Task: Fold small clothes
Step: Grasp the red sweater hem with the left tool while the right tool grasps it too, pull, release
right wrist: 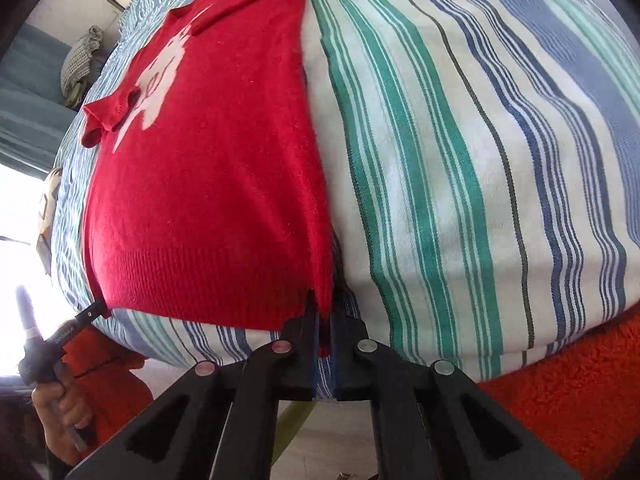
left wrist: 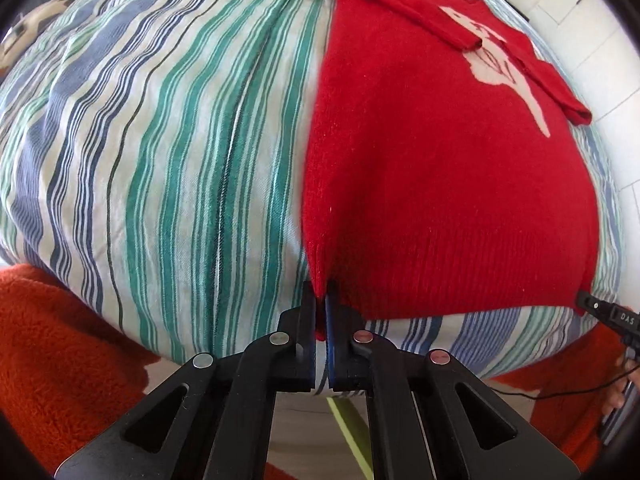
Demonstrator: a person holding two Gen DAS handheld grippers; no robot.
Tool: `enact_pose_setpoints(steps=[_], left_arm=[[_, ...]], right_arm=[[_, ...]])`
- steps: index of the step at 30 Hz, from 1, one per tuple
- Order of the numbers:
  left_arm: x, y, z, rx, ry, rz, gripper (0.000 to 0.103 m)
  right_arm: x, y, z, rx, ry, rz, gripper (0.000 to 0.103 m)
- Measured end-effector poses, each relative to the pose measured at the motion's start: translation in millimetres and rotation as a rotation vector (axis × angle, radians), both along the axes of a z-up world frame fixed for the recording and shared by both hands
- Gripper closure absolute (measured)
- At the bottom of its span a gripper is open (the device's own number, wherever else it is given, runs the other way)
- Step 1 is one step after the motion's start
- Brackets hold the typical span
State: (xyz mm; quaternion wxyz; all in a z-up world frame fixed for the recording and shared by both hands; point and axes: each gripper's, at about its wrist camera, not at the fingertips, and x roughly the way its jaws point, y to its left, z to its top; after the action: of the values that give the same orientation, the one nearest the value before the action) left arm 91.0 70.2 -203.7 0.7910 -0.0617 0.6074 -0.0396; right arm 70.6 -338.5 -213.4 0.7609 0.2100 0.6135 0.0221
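In the left wrist view, a small red sweater (left wrist: pixel 440 184) lay flat on a striped bedsheet (left wrist: pixel 160 160), its ribbed hem toward the camera and both sleeves folded in across a pale chest motif (left wrist: pixel 504 68). The left claw (left wrist: pixel 322 320) was closed on the hem's left corner, the knit pinched between its blue-lined jaws. At the far right edge the tip of the other claw met the opposite hem corner. An orange fleece blanket (left wrist: pixel 60 360) showed below the bed edge.

In the right wrist view, the same sweater (right wrist: pixel 208 168) filled the left half of the picture, the striped sheet (right wrist: pixel 480 160) the right. The right claw (right wrist: pixel 325 320) was clamped on the hem's right corner, red fabric trapped between the pads. Far left, the left claw (right wrist: pixel 94 311) touched its corner, with the person's left hand (right wrist: pixel 60 412) around the handle below.

The garment looked light, soft and limp, a fuzzy knit likely to sag between two holds and to stretch if pulled hard. The ribbed hem seemed the firmest part, so the two corners were sensible places to grip. Lifting both evenly would probably keep the folded sleeves from sliding off.
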Motion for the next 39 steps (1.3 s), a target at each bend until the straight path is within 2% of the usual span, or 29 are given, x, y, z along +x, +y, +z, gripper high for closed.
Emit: enact_pose_setpoints(steps=[5,11,23,30,32,35,36,37,39], left_arm=[[0.8,-11.8,-1.2,0.052,-0.03,-0.038,0.101],[2.5,-12.7,-2.6,0.06,-0.035,-0.037,0.101],[-13.4,-36.0,-3.0,0.094,-0.057,-0.046,0.099],[-19.6,-51.7,1.7,0.149,-0.067,-0.062,0.096],[-21.2,-58.0,3.7,0.174,-0.07,-0.069,0.093],[-25.4,-66.0,6.9,0.215,-0.069,-0.075,0.081],[-27.5,-70.1,10.6,0.239,-0.061,-0.072,0.064],[-29.2,-71.2,11.7,0.268,-0.046,-0.067,0.036],[-33.6,-69.1,9.7,0.272,0.021,-0.068,0.012]], right_arm=[[0.7,-3.6,-1.8,0.004,-0.018,0.001,0.101],[-3.4,-8.0,-2.9,0.035,-0.026,-0.022,0.102],[-3.2,-2.1,-0.4,0.028,-0.034,-0.023,0.102],[-6.2,-13.1,-3.4,0.136,-0.026,-0.077,0.098],[-7.9,-16.0,-2.9,0.174,-0.026,-0.094,0.091],[-10.3,-15.7,0.8,0.202,-0.03,-0.108,0.081],[-10.9,-15.5,2.6,0.203,-0.028,-0.111,0.079],[-12.1,-15.7,4.8,0.198,-0.024,-0.114,0.075],[-16.8,-19.6,10.0,0.187,-0.007,-0.132,0.066]])
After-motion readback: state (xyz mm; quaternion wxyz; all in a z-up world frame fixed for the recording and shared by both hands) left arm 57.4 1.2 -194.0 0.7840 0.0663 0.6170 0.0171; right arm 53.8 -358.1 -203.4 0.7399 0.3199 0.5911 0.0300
